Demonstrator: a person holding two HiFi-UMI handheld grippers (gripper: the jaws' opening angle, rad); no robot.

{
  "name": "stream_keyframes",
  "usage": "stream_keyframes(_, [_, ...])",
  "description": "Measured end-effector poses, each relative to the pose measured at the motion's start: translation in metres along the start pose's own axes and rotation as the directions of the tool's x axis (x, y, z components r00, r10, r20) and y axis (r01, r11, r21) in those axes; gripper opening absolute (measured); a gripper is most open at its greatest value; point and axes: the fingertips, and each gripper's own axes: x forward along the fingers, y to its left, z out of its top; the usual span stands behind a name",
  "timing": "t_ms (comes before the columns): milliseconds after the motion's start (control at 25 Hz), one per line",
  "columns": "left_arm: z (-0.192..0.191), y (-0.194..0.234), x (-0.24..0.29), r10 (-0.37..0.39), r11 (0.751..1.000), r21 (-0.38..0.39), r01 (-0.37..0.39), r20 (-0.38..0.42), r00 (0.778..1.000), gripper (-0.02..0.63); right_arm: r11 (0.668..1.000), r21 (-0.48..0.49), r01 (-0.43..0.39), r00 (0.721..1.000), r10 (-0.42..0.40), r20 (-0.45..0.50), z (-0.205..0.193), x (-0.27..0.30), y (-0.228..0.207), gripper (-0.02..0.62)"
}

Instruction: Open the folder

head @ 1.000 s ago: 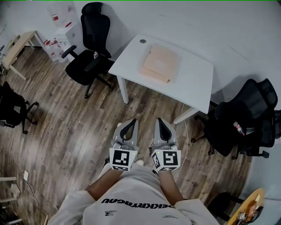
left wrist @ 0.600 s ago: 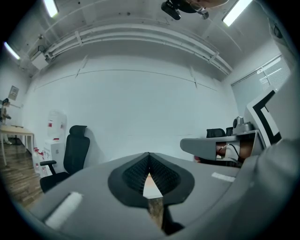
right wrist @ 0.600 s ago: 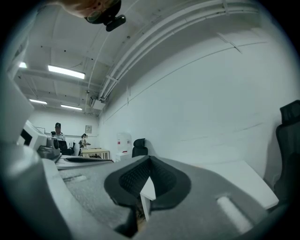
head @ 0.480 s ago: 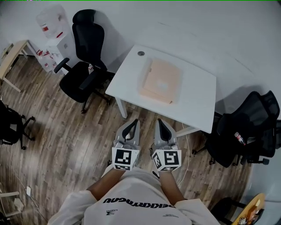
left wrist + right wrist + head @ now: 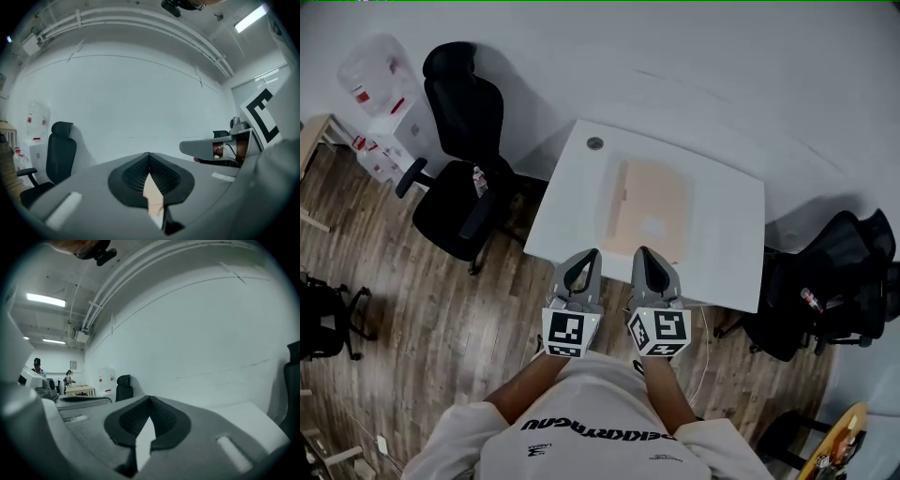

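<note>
A flat peach-coloured folder [image 5: 647, 208] lies closed on the white table [image 5: 727, 244], near its middle. My two grippers are side by side, pointing level at the table's near edge, just short of the folder. The left gripper [image 5: 589, 255] is shut with nothing held; in the left gripper view its jaws [image 5: 149, 157] meet at the tips, and a sliver of the folder [image 5: 151, 194] shows through the slit below them. The right gripper [image 5: 639, 253] is also shut and empty, and its own view shows the jaws [image 5: 150, 399] closed with only the white table [image 5: 145, 441] behind.
A black office chair [image 5: 455, 178] stands at the table's left and another [image 5: 834, 281] at its right. White boxes [image 5: 380, 94] sit against the wall at the far left. A round grey grommet [image 5: 594, 143] is set in the table's far left corner. A cable [image 5: 705, 342] runs across the wooden floor.
The person has walked up to the table: the table and folder have come nearer, and both gripper tips now reach its near edge. Both grippers stayed shut.
</note>
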Motion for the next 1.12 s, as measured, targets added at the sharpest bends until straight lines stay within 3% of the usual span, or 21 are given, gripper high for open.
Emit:
stream_keyframes(400, [-0.014,0.046,0.071,-0.097,0.995,-0.035,0.095,-0.057,0.994,-0.005,0.995,-0.042,0.095,0.989,-0.099,-0.110,-0.010,0.090,-0.012,0.002])
stream_keyframes(800, [-0.044,0.062,0.106,-0.107,0.993,-0.068,0.099,-0.118,0.987,-0.005,0.991,-0.030,0.133,0.961,-0.137,-0.241,-0.043,0.137,-0.040,0.003])
stream_keyframes(1120, [-0.077,0.069,0.133,-0.091,0.994,-0.075,0.078,-0.185,0.979,-0.005,0.993,-0.023,0.116,0.925,-0.116,-0.362,-0.084,0.178,-0.057,0.051])
